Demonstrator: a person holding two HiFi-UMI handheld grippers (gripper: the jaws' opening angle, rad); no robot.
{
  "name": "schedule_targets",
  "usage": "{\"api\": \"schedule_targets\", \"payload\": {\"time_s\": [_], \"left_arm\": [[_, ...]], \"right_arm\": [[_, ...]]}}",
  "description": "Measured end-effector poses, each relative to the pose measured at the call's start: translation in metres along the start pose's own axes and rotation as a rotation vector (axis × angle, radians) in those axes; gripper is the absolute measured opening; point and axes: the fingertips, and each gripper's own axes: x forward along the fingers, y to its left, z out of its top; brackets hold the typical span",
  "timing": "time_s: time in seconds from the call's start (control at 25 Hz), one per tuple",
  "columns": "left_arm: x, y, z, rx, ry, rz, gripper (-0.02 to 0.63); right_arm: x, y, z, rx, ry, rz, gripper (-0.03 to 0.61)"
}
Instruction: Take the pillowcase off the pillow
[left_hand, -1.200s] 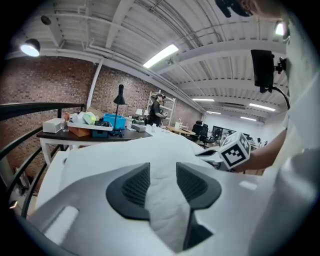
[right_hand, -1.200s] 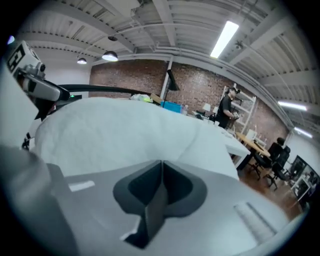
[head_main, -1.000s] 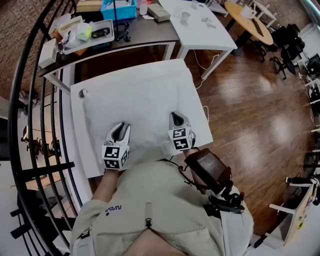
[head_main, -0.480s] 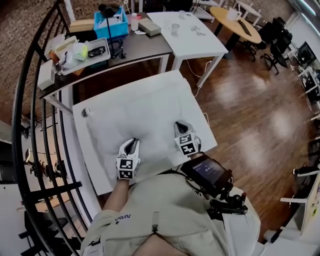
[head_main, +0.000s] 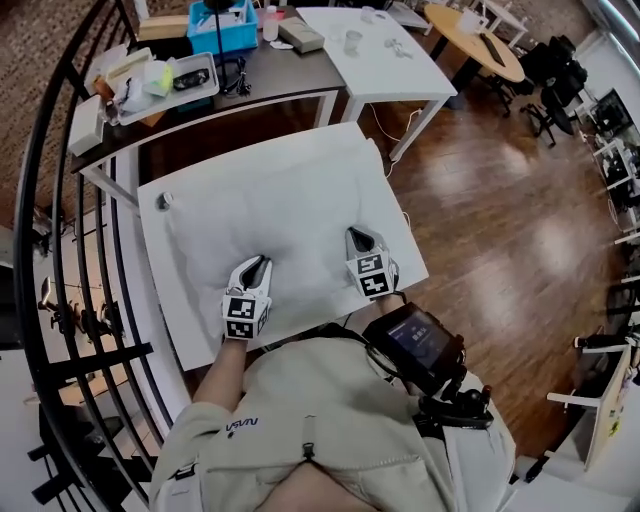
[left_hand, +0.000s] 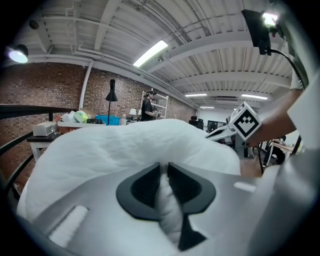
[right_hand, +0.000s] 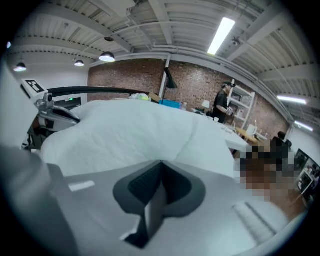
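Left claw: our jaws have just been closing and now pinch a raised fold of the white fabric pillowcase at its near edge. We judge this gives us purchase to pull.
Right claw: jaws fully together, with no cloth showing between them. Its tip is at the same near edge, probably to steady it.
Pillow: the plump white pillow lies flat, fully cased, on the white rectangular worktop. Stripping looks barely begun.
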Motion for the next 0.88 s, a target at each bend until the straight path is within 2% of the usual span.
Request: {"api": "schedule_targets", "payload": {"time_s": [0.08, 0.2, 0.36, 0.44, 0.64, 0.76, 0.88], "left_arm": [[-0.005, -0.003, -0.001, 0.003, 0.006, 0.031, 0.060], [-0.023, 0.001, 0.019, 0.041, -0.024, 0.138, 0.061], [-0.041, -0.012, 0.055, 0.072, -0.087, 0.271, 0.020], [-0.047, -0.029, 0.062, 0.050, -0.092, 0.297, 0.021], [-0.048, -0.062, 0.057, 0.009, -0.053, 0.347, 0.054], [-0.044, -0.070, 0.048, -0.010, -0.001, 0.373, 0.037], [-0.046, -0.069, 0.042, -0.021, 0.025, 0.384, 0.003]], "right_arm": [[-0.002, 0.002, -0.003, 0.011, 0.001, 0.029, 0.002], [-0.008, 0.003, 0.009, -0.011, -0.003, 0.057, 0.002], [-0.032, -0.014, 0.032, 0.027, -0.100, 0.075, 0.009], [-0.049, -0.015, 0.037, 0.053, -0.145, 0.122, 0.021], [-0.071, -0.001, 0.018, 0.001, -0.149, 0.215, 0.147], [-0.060, 0.008, 0.005, -0.053, -0.127, 0.251, 0.147], [-0.043, 0.020, 0.004, -0.106, -0.091, 0.283, 0.080]]}}
